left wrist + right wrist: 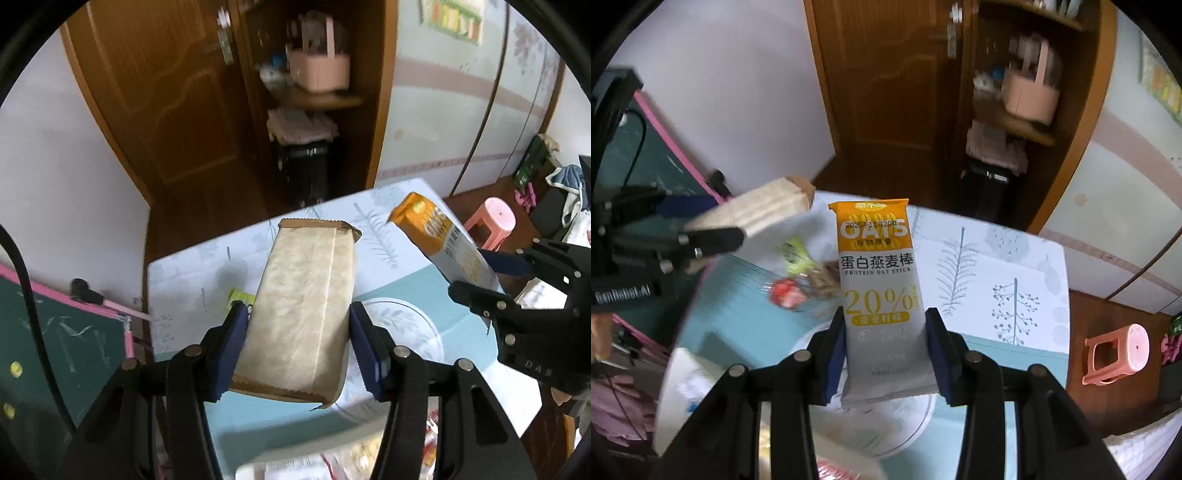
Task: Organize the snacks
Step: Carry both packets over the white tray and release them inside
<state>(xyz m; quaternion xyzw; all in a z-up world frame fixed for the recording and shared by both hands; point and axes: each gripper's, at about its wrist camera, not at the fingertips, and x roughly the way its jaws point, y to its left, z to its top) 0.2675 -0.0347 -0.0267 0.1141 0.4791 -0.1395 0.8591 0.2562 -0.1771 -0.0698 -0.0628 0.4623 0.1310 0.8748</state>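
My left gripper (297,330) is shut on a beige snack packet (303,306) with brown crimped ends, held up above the table. The same beige packet (764,210) shows at the left of the right wrist view, with the left gripper (713,225) on it. My right gripper (886,343) is shut on an orange and white oat stick wrapper (881,291), upright in the air. That oat stick (443,240) appears at the right in the left wrist view, held by the right gripper (484,277). Both blue pads press the sides of their packets.
Below lies a table with a pale blue tree-print cloth (990,280) and a clear glass plate (406,325). Small wrapped snacks (790,288) sit on the table's left part. A pink stool (1119,354) stands on the floor at right. A green chalkboard (55,339) leans at left.
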